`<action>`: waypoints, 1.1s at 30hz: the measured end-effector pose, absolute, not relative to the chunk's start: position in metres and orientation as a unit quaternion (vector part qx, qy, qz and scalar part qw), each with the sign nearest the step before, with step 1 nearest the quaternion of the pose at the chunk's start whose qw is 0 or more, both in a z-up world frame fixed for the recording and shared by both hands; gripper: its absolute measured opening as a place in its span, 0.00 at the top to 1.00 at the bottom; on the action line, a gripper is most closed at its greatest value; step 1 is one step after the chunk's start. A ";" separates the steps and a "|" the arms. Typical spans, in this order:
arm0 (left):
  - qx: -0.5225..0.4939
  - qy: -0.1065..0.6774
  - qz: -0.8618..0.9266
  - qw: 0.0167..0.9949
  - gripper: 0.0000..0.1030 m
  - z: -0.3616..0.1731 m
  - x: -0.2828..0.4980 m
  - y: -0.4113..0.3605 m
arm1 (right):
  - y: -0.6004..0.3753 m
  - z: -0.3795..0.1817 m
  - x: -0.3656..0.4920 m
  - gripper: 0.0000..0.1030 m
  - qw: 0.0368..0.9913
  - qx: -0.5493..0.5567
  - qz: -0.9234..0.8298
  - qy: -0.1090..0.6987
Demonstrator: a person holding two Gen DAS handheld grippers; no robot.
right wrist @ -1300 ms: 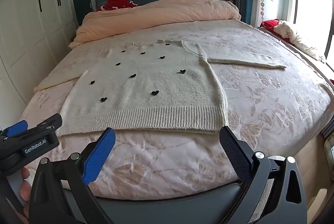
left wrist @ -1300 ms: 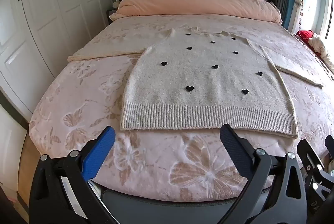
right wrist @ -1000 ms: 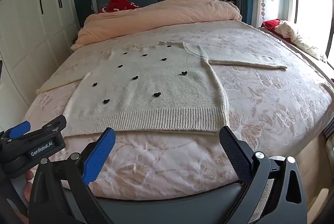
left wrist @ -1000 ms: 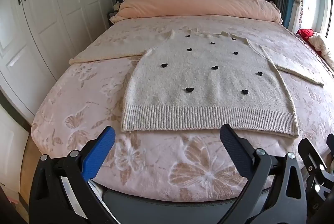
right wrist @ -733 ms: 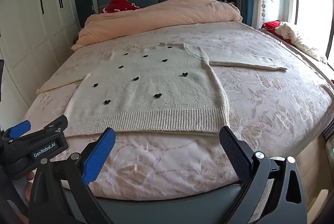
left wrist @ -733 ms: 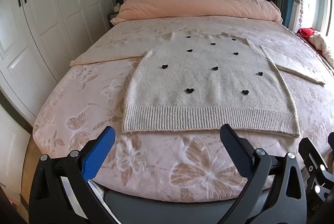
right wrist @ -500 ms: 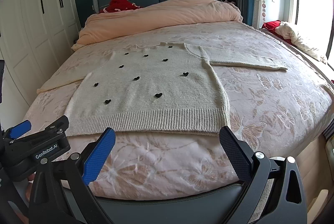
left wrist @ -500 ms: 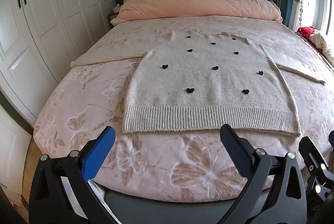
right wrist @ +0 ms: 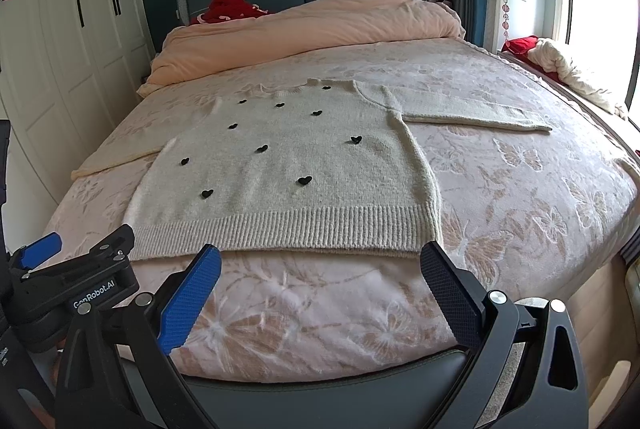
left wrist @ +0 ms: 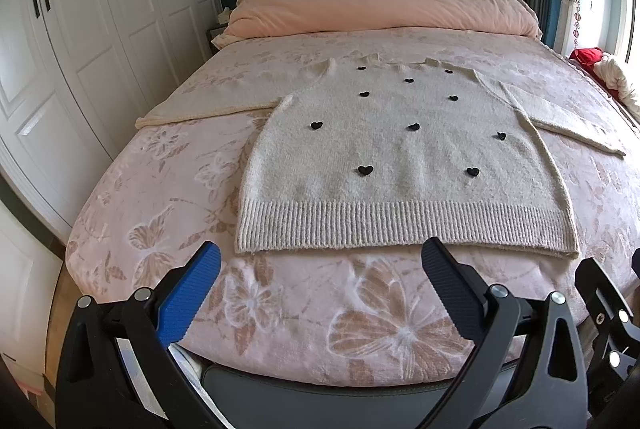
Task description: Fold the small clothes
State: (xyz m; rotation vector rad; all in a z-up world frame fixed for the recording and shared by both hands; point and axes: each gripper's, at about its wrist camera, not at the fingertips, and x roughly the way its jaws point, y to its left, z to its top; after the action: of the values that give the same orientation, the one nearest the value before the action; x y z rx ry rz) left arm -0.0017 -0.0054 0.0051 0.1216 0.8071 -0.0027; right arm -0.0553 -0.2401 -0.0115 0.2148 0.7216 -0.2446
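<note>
A cream knit sweater [left wrist: 400, 165] with small black hearts lies flat on the bed, both sleeves spread out sideways and the ribbed hem nearest me. It also shows in the right wrist view [right wrist: 288, 169]. My left gripper [left wrist: 320, 269] is open and empty, held just short of the hem above the foot of the bed. My right gripper [right wrist: 320, 269] is open and empty, also just short of the hem. The left gripper's body shows at the lower left of the right wrist view [right wrist: 76, 281].
The bed [left wrist: 160, 197] has a pink butterfly cover and a dark frame edge at its foot. A peach duvet [left wrist: 380, 5] is bunched by the headboard with a red item behind it. White wardrobes [left wrist: 80, 41] stand left. Clothes [right wrist: 568, 69] lie by the window on the right.
Both grippers have crept slightly forward toward the bed, so the sweater sits a little lower and nearer in both views. Both stay open; the sweater has not moved.
</note>
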 end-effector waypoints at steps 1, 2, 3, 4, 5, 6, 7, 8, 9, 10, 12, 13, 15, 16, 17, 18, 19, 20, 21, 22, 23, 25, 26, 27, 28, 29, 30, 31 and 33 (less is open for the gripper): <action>0.060 0.393 -0.001 0.918 0.05 0.005 -0.001 -0.005 | -0.240 -0.012 -0.055 0.05 0.923 0.105 -0.119 0.351; 0.060 0.394 -0.001 0.917 0.05 0.005 -0.001 -0.005 | -0.240 -0.011 -0.055 0.05 0.923 0.105 -0.119 0.351; 0.062 0.393 -0.002 0.917 0.05 0.002 -0.002 -0.007 | -0.240 -0.011 -0.055 0.05 0.923 0.105 -0.119 0.351; 0.062 0.394 -0.002 0.917 0.05 0.002 -0.002 -0.007 | -0.240 -0.012 -0.055 0.05 0.923 0.104 -0.119 0.352; 0.062 0.394 -0.002 0.917 0.05 0.002 -0.001 -0.007 | -0.240 -0.012 -0.055 0.05 0.923 0.105 -0.119 0.352; 0.061 0.394 -0.002 0.917 0.05 0.001 -0.001 -0.007 | -0.240 -0.012 -0.055 0.05 0.923 0.105 -0.119 0.351; 0.061 0.394 -0.003 0.917 0.05 0.002 -0.001 -0.007 | -0.240 -0.012 -0.055 0.05 0.923 0.104 -0.119 0.351; 0.062 0.393 -0.003 0.917 0.05 0.001 -0.002 -0.007 | -0.240 -0.012 -0.054 0.05 0.923 0.104 -0.119 0.352; 0.061 0.393 -0.002 0.918 0.05 0.001 -0.002 -0.007 | -0.240 -0.012 -0.055 0.05 0.923 0.105 -0.119 0.351; 0.061 0.393 -0.003 0.917 0.05 0.001 -0.002 -0.007 | -0.240 -0.011 -0.055 0.05 0.923 0.105 -0.119 0.350; 0.062 0.393 -0.003 0.917 0.05 0.000 -0.003 -0.007 | -0.240 -0.011 -0.055 0.05 0.923 0.104 -0.119 0.352; 0.062 0.393 -0.002 0.917 0.05 0.000 -0.003 -0.007 | -0.240 -0.011 -0.055 0.05 0.923 0.105 -0.119 0.352; 0.062 0.394 -0.003 0.917 0.05 0.000 -0.002 -0.007 | -0.240 -0.011 -0.055 0.05 0.923 0.105 -0.119 0.351; 0.063 0.394 -0.002 0.917 0.05 0.000 -0.002 -0.007 | -0.240 -0.012 -0.054 0.05 0.922 0.104 -0.119 0.352; 0.063 0.393 -0.002 0.917 0.05 0.000 -0.003 -0.007 | -0.240 -0.012 -0.054 0.05 0.923 0.105 -0.119 0.352; 0.063 0.394 -0.003 0.917 0.05 -0.001 -0.002 -0.006 | -0.239 -0.012 -0.054 0.05 0.923 0.105 -0.119 0.352; 0.062 0.394 -0.002 0.917 0.05 -0.001 -0.002 -0.006 | -0.239 -0.012 -0.054 0.05 0.923 0.104 -0.119 0.352; 0.062 0.394 -0.003 0.917 0.05 0.000 -0.003 -0.007 | -0.239 -0.012 -0.054 0.05 0.922 0.105 -0.119 0.352; 0.063 0.394 -0.002 0.917 0.05 0.000 -0.003 -0.007 | -0.239 -0.012 -0.054 0.05 0.923 0.105 -0.119 0.352; 0.063 0.393 -0.002 0.917 0.05 -0.001 -0.003 -0.007 | -0.239 -0.012 -0.054 0.05 0.923 0.104 -0.119 0.352; 0.063 0.393 -0.003 0.917 0.05 0.000 -0.003 -0.007 | -0.240 -0.012 -0.054 0.05 0.923 0.105 -0.119 0.352; 0.063 0.393 -0.002 0.917 0.05 -0.001 -0.003 -0.007 | -0.240 -0.012 -0.054 0.05 0.923 0.105 -0.119 0.352; 0.062 0.394 -0.002 0.917 0.05 -0.001 -0.003 -0.007 | -0.239 -0.012 -0.054 0.05 0.923 0.104 -0.119 0.352; 0.062 0.394 -0.002 0.917 0.05 -0.001 -0.003 -0.007 | -0.239 -0.012 -0.054 0.05 0.923 0.104 -0.119 0.352; 0.063 0.394 -0.002 0.917 0.05 -0.001 -0.003 -0.007 | -0.240 -0.012 -0.054 0.05 0.923 0.104 -0.119 0.352; 0.063 0.393 -0.003 0.917 0.05 -0.001 -0.003 -0.007 | -0.239 -0.012 -0.054 0.05 0.923 0.105 -0.118 0.352; 0.064 0.394 -0.002 0.917 0.05 -0.001 -0.003 -0.007 | -0.239 -0.012 -0.054 0.05 0.923 0.105 -0.119 0.352; 0.063 0.394 -0.001 0.917 0.05 -0.001 -0.003 -0.006 | -0.239 -0.012 -0.054 0.05 0.923 0.105 -0.118 0.352; 0.063 0.395 -0.002 0.916 0.05 -0.003 -0.004 -0.006 | -0.239 -0.012 -0.054 0.05 0.923 0.104 -0.119 0.352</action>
State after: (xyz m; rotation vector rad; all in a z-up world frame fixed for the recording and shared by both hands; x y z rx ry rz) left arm -0.0038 -0.0064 -0.0026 0.1306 0.8130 -0.0034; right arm -0.0542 -0.2391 -0.0116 0.2143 0.7221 -0.2445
